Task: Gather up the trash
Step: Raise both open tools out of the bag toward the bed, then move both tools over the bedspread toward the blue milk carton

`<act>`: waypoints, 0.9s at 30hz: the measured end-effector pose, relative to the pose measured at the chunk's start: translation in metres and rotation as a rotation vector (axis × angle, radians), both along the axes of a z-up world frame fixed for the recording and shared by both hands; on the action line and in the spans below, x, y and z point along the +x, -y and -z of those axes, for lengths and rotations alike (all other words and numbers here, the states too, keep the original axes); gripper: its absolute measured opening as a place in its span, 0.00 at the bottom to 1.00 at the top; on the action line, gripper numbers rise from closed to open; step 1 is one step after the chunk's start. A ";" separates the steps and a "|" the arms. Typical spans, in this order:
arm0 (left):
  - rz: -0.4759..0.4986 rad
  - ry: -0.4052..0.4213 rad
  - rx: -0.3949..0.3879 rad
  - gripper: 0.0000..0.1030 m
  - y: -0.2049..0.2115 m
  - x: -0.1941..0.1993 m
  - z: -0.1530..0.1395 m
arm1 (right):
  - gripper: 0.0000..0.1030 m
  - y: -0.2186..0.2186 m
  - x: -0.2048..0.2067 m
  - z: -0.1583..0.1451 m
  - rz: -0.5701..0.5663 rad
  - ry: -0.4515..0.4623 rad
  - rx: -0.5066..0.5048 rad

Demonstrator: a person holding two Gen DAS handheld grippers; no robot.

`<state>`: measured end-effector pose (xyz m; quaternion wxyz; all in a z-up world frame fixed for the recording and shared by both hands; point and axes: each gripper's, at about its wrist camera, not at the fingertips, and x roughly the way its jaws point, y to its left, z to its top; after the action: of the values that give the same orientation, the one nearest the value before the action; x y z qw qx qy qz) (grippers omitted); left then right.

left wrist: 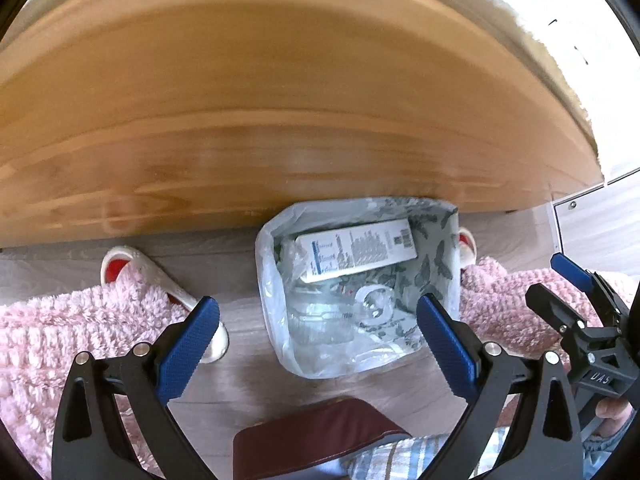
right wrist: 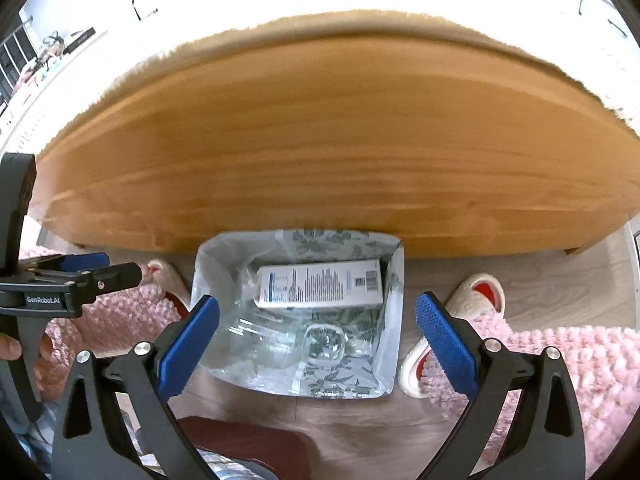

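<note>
A bin lined with a white bag (left wrist: 267, 280) (right wrist: 394, 320) stands on the floor against a wooden panel. Inside lie a white carton with blue print and a barcode (left wrist: 360, 250) (right wrist: 320, 284), a clear plastic cup (left wrist: 374, 302) (right wrist: 322, 344) and a clear bottle (left wrist: 320, 316) (right wrist: 260, 336). My left gripper (left wrist: 316, 320) hovers open above the bin with nothing between its blue pads. My right gripper (right wrist: 318, 316) is also open and empty over the bin. Each gripper shows at the edge of the other's view, the right gripper (left wrist: 560, 284) and the left gripper (right wrist: 100, 268).
A broad wooden furniture panel (left wrist: 280, 120) (right wrist: 320, 140) rises behind the bin. A person's feet in white slippers (left wrist: 132, 268) (right wrist: 480, 292) and fluffy pink trouser legs (left wrist: 60, 320) (right wrist: 560, 360) flank the bin. A dark red seat edge (left wrist: 320, 432) (right wrist: 248, 448) lies near me.
</note>
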<state>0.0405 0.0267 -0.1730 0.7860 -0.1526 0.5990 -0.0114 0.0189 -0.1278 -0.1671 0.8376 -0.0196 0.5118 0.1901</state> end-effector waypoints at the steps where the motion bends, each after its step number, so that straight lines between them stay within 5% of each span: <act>1: -0.001 0.013 -0.002 0.93 0.000 -0.001 -0.003 | 0.92 0.002 -0.001 -0.004 0.006 0.016 0.005; 14: 0.080 0.274 -0.016 0.93 0.012 -0.019 -0.063 | 0.92 0.029 -0.014 -0.058 0.067 0.242 0.050; 27: 0.064 0.432 -0.024 0.93 0.000 -0.028 -0.102 | 0.92 0.061 -0.022 -0.098 0.154 0.451 0.124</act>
<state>0.0124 0.0262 -0.0714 0.8936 -0.1368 0.4208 -0.0758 -0.0036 -0.1893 -0.0694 0.9423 0.0288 0.2991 0.1476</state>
